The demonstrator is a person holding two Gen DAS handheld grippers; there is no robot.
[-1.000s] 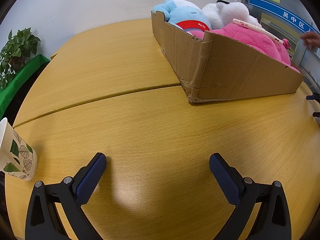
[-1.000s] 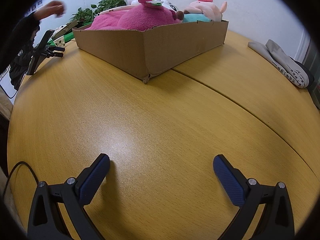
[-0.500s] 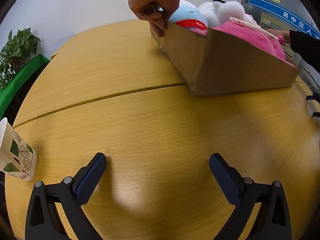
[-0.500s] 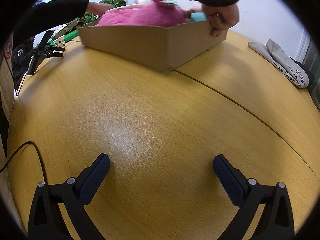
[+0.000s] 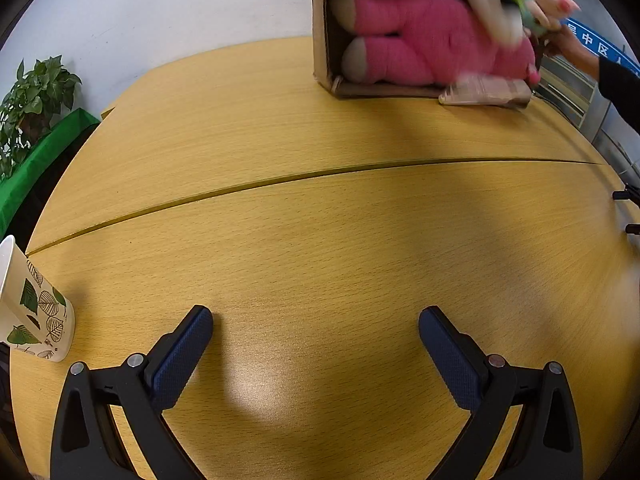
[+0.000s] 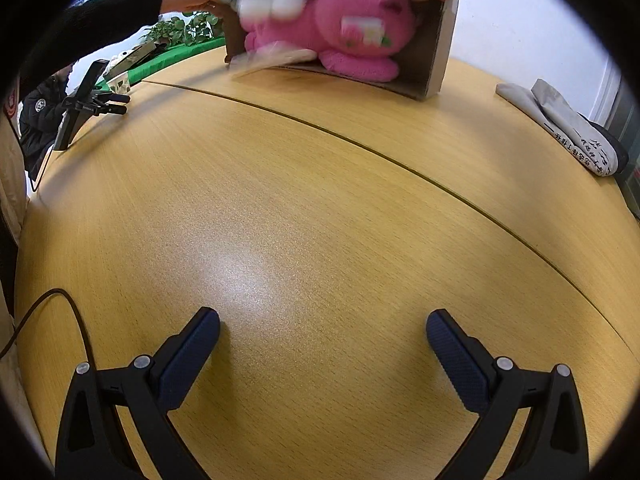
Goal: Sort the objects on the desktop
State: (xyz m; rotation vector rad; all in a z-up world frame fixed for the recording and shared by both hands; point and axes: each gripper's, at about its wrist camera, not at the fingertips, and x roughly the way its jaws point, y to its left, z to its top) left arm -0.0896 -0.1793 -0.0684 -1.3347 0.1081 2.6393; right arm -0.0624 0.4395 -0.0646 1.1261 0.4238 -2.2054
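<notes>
A cardboard box [image 5: 322,40] is tipped up on its edge at the far side of the wooden table [image 5: 320,240], held by a person's hands. A big pink plush toy [image 5: 432,48] and other blurred soft toys spill from it. The box [image 6: 438,52] and the pink plush [image 6: 352,36] also show in the right wrist view. My left gripper [image 5: 316,340] is open and empty, low over the near table. My right gripper [image 6: 323,340] is open and empty too, far from the box.
A paper cup with leaf print [image 5: 32,312] stands at the left table edge. A potted plant [image 5: 32,96] is beyond it. A folded grey cloth [image 6: 568,128] lies at the right. A black phone stand [image 6: 84,100] and a cable [image 6: 60,308] are at the left.
The person's hands have tipped the box up from flat, so its open top faces me. The toys are sliding out. Both grippers have stayed still.
</notes>
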